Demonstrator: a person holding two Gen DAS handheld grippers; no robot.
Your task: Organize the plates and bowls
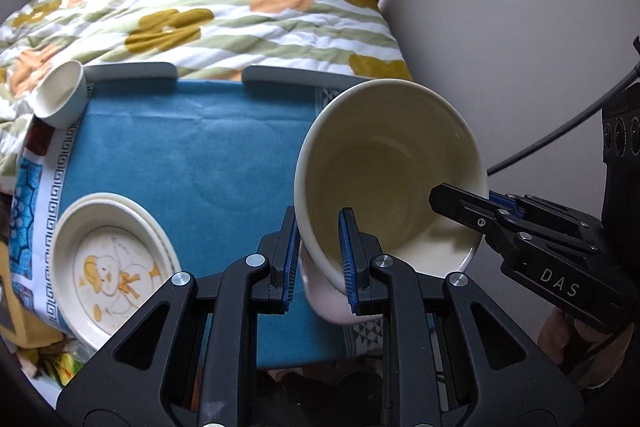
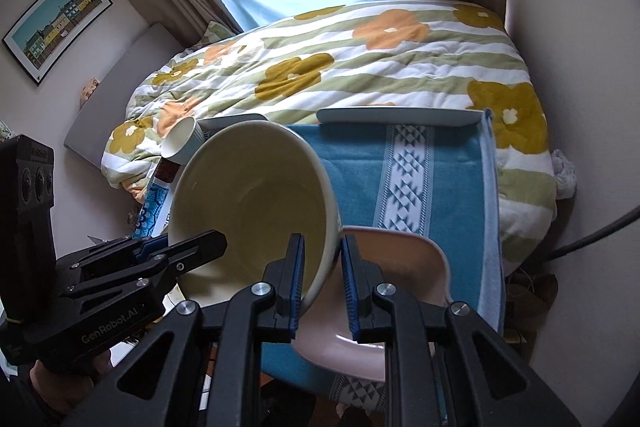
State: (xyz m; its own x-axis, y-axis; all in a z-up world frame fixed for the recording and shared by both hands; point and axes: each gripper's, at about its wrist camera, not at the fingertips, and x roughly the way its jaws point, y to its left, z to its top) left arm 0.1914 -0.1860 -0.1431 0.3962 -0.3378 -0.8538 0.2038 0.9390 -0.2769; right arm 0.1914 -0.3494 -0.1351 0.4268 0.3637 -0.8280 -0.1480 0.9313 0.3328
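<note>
Gripping the rim of one large cream bowl from opposite sides, both tools were seen clenched on it: the left gripper pinched the near-left wall, and the right gripper pinched the opposite wall, each with one pad inside and one outside. The bowl was held tilted and clear of the blue cloth, its mouth turned toward the cameras, and nothing was seen in it.

Directly under the bowl a pale pink dish was seen; whether the bowl touched it could not be told. It appeared empty too.

The step in hand was judged to be a two-handed carry of the bowl toward a stack. It would be done well if both grips were kept equally firm, the two hands were moved together so that the rim was not twisted, and the bowl was levelled before being lowered. A slip was judged likely on the glazed wall if either grip were loosened early.

Farther left on the cloth, a stack of cream plates was seen, the top one printed with a yellow duck and otherwise bare. At the far left corner a small white cup lay tipped on its side, apparently empty. Beyond the cloth a flowered quilt was spread over a bed.
</note>
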